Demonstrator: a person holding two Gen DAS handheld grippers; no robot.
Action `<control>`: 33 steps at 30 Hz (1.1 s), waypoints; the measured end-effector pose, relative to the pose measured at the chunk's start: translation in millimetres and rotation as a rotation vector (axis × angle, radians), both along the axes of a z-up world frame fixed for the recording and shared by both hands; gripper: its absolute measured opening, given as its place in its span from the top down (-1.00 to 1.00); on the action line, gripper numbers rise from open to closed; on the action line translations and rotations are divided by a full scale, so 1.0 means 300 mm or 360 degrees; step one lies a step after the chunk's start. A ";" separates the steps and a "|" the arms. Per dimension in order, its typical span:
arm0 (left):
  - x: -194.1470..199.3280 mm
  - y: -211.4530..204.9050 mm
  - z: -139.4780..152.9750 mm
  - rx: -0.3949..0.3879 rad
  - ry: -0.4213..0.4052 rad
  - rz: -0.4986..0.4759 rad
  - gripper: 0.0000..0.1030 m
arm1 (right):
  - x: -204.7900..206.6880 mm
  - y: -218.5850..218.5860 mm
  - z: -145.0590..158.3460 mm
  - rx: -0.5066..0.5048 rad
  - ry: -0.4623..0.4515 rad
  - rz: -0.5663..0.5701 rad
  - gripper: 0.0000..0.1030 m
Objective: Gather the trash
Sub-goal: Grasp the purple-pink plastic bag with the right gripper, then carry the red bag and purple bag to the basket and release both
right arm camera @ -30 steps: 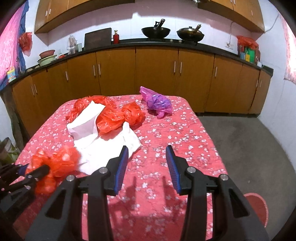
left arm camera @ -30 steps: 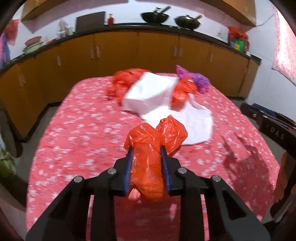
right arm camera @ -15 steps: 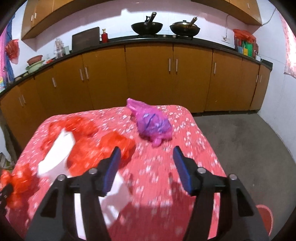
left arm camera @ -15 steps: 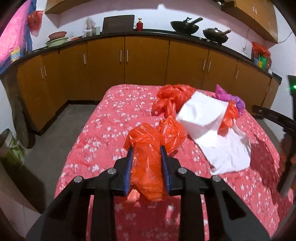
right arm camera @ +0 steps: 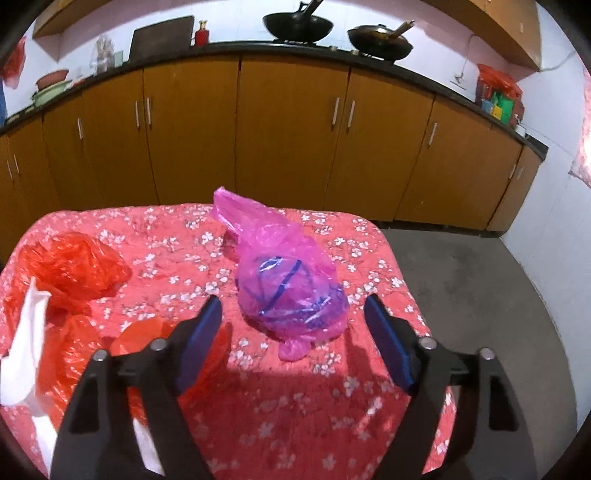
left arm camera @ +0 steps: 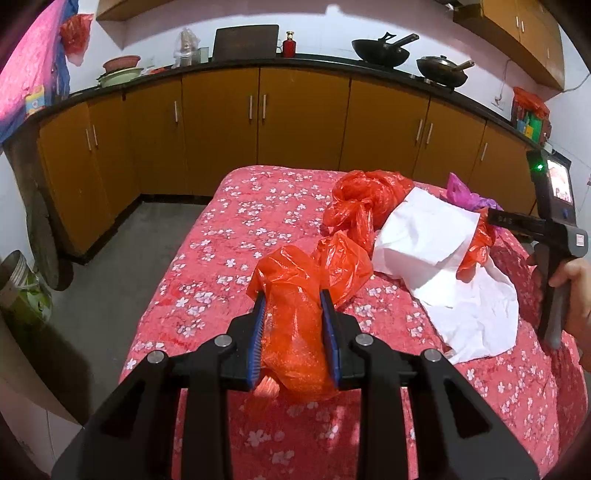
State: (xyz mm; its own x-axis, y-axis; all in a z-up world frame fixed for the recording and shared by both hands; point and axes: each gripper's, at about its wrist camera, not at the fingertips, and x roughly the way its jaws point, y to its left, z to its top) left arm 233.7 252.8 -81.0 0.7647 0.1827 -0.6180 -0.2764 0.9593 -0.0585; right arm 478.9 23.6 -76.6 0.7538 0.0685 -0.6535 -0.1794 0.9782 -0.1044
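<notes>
Left tongs (left arm camera: 293, 332) are pinching a crumpled orange plastic bag (left arm camera: 295, 314); both blue pads are pressing into it, and the bag is bulging out ahead of and below the tips. The bag is being held above the desk (left arm camera: 229, 229), which is covered by a red cloth with white blossoms.

Right tongs (right arm camera: 293, 334) are standing spread, with nothing pressed between the pads; their jaws have just been opening wider. A pink plastic bag (right arm camera: 284, 284), knotted and showing blue markings through the film, is lying on the desk just ahead of the tips, in line with the gap between them, not touched by either pad as far as the right wrist view shows.

Other trash on the desk: a second orange bag (left arm camera: 364, 203) is lying toward the far side, and white paper (left arm camera: 443, 258) is resting beside and partly over further orange plastic (left arm camera: 476, 251). In the right wrist view the same orange pile (right arm camera: 70, 269) and paper (right arm camera: 29, 339) are sitting at the left edge, slightly blurred.

A person's hand (left arm camera: 572, 291) is gripping the handle of the right device at the right edge of the left wrist view.

Background: brown cabinets (right arm camera: 288, 140) are running under a dark counter carrying two black woks (right arm camera: 297, 24).
</notes>
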 end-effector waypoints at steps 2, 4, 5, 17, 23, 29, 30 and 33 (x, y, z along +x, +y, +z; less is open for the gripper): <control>0.010 0.004 -0.003 -0.0019 0.0006 0.0009 0.45 | 0.013 0.000 -0.012 0.0008 0.0033 -0.0010 0.19; 0.024 0.008 -0.005 -0.0052 0.0010 0.0018 0.45 | 0.003 -0.007 -0.014 0.0022 0.0045 0.0016 0.55; 0.029 0.010 -0.006 -0.0060 0.0015 0.0019 0.45 | -0.003 -0.011 -0.016 0.0022 0.0054 0.0032 0.58; 0.001 -0.040 0.032 -0.0009 -0.0030 0.0009 0.46 | -0.263 -0.149 0.051 0.0242 0.0011 0.0078 0.92; -0.025 -0.088 0.114 0.0014 -0.0098 0.0000 0.46 | -0.413 -0.198 0.121 0.0264 -0.0057 0.0115 0.92; -0.040 -0.205 0.197 0.0059 -0.0171 -0.0105 0.46 | -0.548 -0.302 0.191 0.0313 -0.0122 0.0082 0.92; -0.041 -0.233 0.207 0.0059 -0.0182 -0.0129 0.46 | -0.564 -0.319 0.199 0.0312 -0.0132 0.0072 0.92; -0.033 -0.301 0.224 0.0053 -0.0199 -0.0196 0.46 | -0.628 -0.412 0.227 0.0330 -0.0166 0.0013 0.92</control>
